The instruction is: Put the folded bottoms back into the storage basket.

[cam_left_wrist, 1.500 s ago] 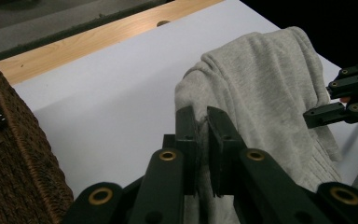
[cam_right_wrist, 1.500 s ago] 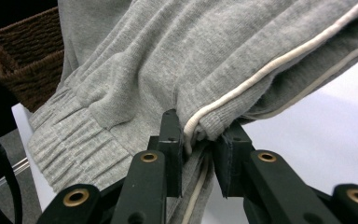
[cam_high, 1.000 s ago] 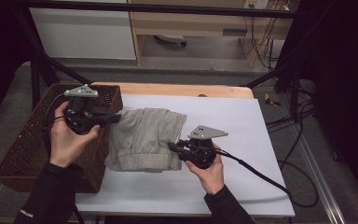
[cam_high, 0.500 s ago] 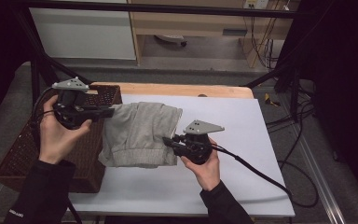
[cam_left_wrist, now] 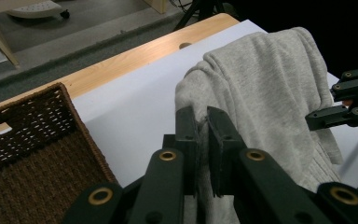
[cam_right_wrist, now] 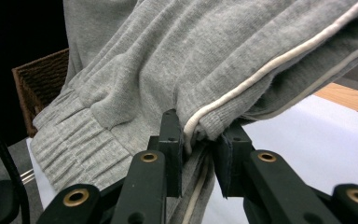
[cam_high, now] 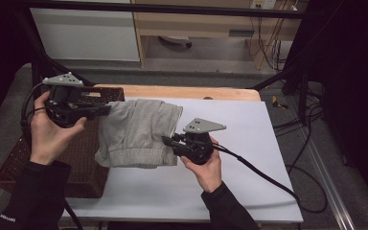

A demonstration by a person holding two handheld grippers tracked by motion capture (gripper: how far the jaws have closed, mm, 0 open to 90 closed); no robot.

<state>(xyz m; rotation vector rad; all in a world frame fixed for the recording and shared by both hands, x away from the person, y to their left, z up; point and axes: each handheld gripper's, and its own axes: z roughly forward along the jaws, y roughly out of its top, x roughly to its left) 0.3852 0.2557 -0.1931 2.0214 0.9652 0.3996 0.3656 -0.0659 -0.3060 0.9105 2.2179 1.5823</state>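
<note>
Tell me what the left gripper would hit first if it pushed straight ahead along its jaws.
Likely the right gripper, beyond the grey garment the left gripper already clamps; depth is hard to judge, so it may pass just beside it.

Much of the cloth and basket sits out of sight

From above, the grey garment [cam_high: 136, 132] covers the table [cam_high: 249, 143] beneath it and part of the wicker basket [cam_high: 79, 163], whose near corner is cut off by the left forearm. In the left gripper [cam_left_wrist: 203, 133] view, the pinched fold vanishes between the jaws; the basket runs off the left edge. In the right gripper [cam_right_wrist: 200, 140] view, the garment runs off the top edge and its shape cannot be told.
</note>
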